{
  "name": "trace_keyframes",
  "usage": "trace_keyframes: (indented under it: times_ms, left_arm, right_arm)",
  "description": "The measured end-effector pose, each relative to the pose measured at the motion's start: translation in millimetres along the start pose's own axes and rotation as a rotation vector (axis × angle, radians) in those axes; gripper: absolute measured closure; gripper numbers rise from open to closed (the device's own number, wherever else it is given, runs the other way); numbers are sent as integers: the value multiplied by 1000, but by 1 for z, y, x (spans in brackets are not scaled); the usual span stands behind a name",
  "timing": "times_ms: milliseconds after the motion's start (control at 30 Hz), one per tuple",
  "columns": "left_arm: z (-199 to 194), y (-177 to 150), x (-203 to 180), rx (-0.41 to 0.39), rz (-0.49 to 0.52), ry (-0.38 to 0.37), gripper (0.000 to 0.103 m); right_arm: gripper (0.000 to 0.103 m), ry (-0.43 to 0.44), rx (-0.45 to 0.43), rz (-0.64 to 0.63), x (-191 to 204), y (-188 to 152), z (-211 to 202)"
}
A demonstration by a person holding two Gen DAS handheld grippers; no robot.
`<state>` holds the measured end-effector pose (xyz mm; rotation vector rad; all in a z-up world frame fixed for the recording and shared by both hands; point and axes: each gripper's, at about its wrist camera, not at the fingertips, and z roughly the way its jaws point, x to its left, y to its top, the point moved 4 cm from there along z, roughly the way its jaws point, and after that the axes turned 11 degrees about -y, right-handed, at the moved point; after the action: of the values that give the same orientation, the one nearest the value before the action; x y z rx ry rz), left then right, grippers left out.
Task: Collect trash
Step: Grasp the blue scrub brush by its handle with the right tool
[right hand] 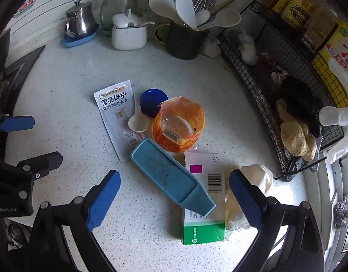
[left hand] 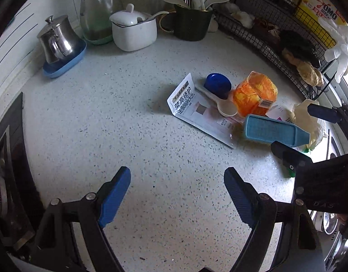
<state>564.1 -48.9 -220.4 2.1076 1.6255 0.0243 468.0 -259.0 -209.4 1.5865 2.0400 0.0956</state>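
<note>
Blue-padded, both the left hand-held gripper (left hand: 177, 181) and right hand-held gripper (right hand: 174, 185) hang with jaws apart and empty. Trash lies heaped toward the desk's (left hand: 106, 117) right edge, beside the wire rack (right hand: 260, 86): sachet (right hand: 116, 111), orange wrapper (right hand: 178, 124), medicine box (right hand: 203, 204), teal tray (right hand: 169, 176). That tray, probably a scoop, lies across the box between the right jaws, likeliest first pick.

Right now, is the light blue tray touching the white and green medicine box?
Touching. In the right wrist view the light blue tray lies across the white and green medicine box, its narrow end resting on top of the box with no gap between them.

Soft daylight from the right — sharp centre, fisheye-bent edges, dark corners
</note>
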Motion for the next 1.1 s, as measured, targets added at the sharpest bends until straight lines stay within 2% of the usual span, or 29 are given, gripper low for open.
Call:
trace_keyframes:
  times_ms: [200, 267, 333, 400, 433, 500, 567, 600, 700, 767, 900, 1100]
  left_arm:
    - [26, 2, 6, 48, -19, -12, 20]
    - [31, 3, 8, 53, -31, -20, 20]
    - [34, 3, 10, 63, -42, -18, 20]
    - [36, 2, 11, 66, -43, -8, 20]
    - [36, 2, 11, 66, -43, -4, 20]
    - [34, 0, 10, 61, -40, -2, 20]
    - [30, -3, 8, 59, -36, 6, 20]
    - [27, -4, 7, 59, -36, 4, 20]
    - [14, -6, 2, 44, -32, -24, 20]
    - [5, -6, -6, 30, -17, -38, 20]
    - [-8, -2, -27, 26, 31, -74, 20]
    - [-9, 6, -73, 27, 140, -121, 20]
  right_arm:
    - [7, -20, 56, -88, 8, 3, 34]
    - [15, -2, 64, -104, 9, 4, 39]
    - [17, 25, 81, -120, 11, 4, 46]
    - [28, 44, 101, -136, 16, 2, 53]
    - [28, 58, 110, -137, 17, 1, 55]
    - [48, 36, 85, -147, 18, 2, 52]
    - [62, 14, 65, -174, 20, 2, 47]
    - [64, 11, 59, -173, 20, 0, 44]
    - [66, 57, 72, -122, 19, -5, 30]
    - [66, 57, 58, -80, 17, -13, 13]
    - [67, 78, 52, 57, 0, -37, -23]
    - [68, 51, 74, 219, -31, -74, -54]
